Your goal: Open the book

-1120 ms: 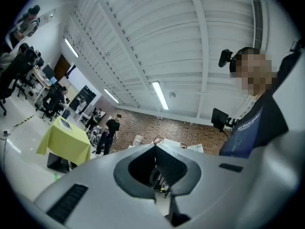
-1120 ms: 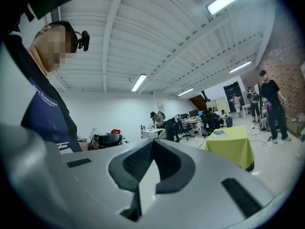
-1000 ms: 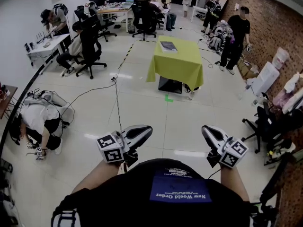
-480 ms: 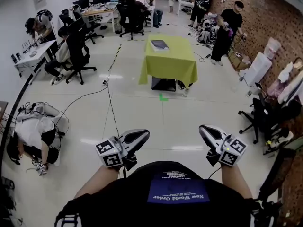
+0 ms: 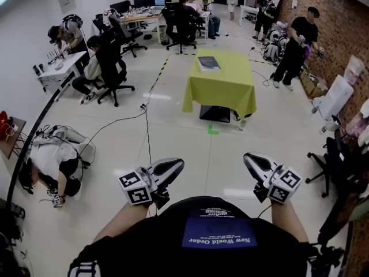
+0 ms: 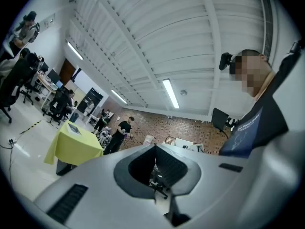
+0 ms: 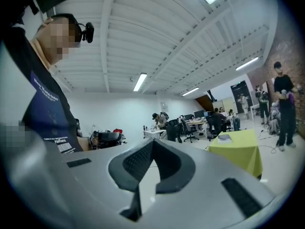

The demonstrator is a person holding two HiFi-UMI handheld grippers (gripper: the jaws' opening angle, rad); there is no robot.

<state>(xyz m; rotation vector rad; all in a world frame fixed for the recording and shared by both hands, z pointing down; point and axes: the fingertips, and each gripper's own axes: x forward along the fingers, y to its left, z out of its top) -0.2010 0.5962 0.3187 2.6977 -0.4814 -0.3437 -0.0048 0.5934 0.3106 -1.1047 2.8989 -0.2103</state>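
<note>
A dark closed book (image 5: 209, 63) lies flat on the far end of a small table with a yellow-green cloth (image 5: 222, 91), several steps ahead of me across the white floor. Both grippers are held low in front of my chest, far from the table. My left gripper (image 5: 174, 164) is shut with nothing in it. My right gripper (image 5: 250, 158) is shut and empty too. In the left gripper view the table (image 6: 71, 147) and book (image 6: 74, 128) show small at left. The right gripper view has the table (image 7: 238, 149) and book (image 7: 224, 138) at right.
A person crouches on the floor at left (image 5: 51, 161) beside bags. A black cable (image 5: 145, 128) runs across the floor towards me. Office chairs and desks with seated people (image 5: 109, 56) fill the back left. Someone stands by the brick wall (image 5: 298, 42). A green tape mark (image 5: 213, 130) lies before the table.
The table and book have shifted a little lower and to the right in the head view as I move across the floor. Both grippers stay shut in front of my chest.
</note>
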